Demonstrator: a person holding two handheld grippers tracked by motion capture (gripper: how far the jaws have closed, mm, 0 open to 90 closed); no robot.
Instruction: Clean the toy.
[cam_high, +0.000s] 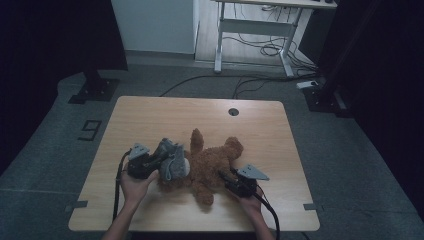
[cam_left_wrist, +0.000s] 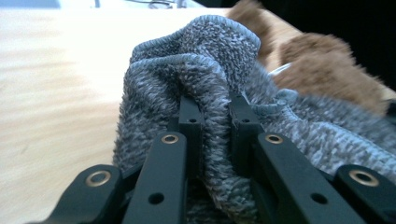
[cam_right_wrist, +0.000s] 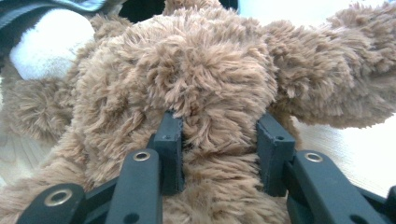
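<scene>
A brown plush teddy bear (cam_high: 210, 165) lies on the wooden table (cam_high: 150, 115). A grey knitted garment (cam_high: 172, 160) covers its head end on the left. My left gripper (cam_high: 156, 164) is shut on a fold of that grey garment (cam_left_wrist: 215, 93), and the cloth bulges between its jaws. At the bear's right side my right gripper (cam_high: 225, 179) is shut on a thick tuft of the bear's brown body (cam_right_wrist: 210, 93). A white patch of the bear (cam_right_wrist: 46, 46) shows at the upper left of the right gripper view.
The table has a round cable hole (cam_high: 233, 111) near its far edge. Bare wood lies to the left and far side of the bear. A desk frame (cam_high: 255, 30) and floor cables (cam_high: 270, 50) stand beyond the table.
</scene>
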